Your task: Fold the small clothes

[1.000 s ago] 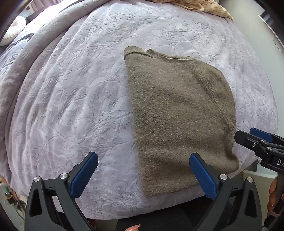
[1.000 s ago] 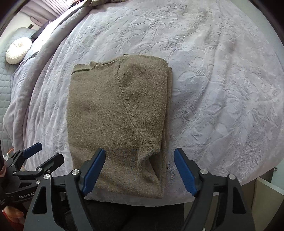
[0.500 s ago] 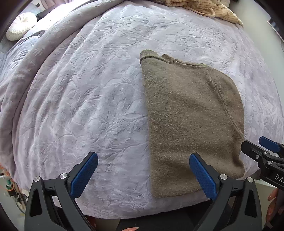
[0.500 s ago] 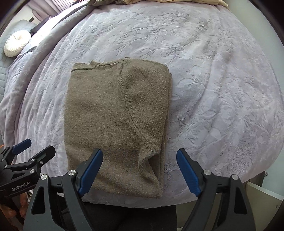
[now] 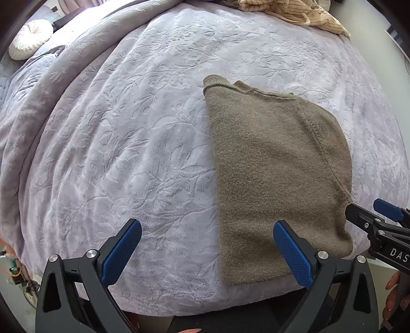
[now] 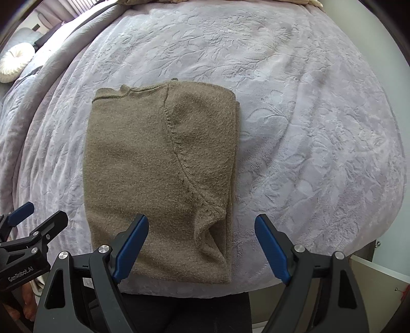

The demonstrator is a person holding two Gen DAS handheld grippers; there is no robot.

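An olive-brown knit sweater [image 5: 276,174] lies folded into a rectangle on the lilac bedspread [image 5: 128,143], near the front edge, collar at the far end. It also shows in the right wrist view [image 6: 159,179], with a sleeve seam curving across it. My left gripper [image 5: 207,251] is open and empty, held above the sweater's near left corner. My right gripper [image 6: 200,243] is open and empty above the sweater's near right corner. Each gripper shows at the edge of the other's view: the right gripper [image 5: 376,220], the left gripper [image 6: 33,217].
A pile of striped beige clothes [image 5: 289,10] lies at the far edge of the bed. A round white cushion [image 5: 28,38] sits at the far left. The bed's front edge [image 6: 205,292] runs just under the grippers. A pale cabinet [image 6: 379,279] stands at lower right.
Both grippers have drawn back and up a little from the sweater, and the left one has shifted left. Both stay open; the sweater has not moved.
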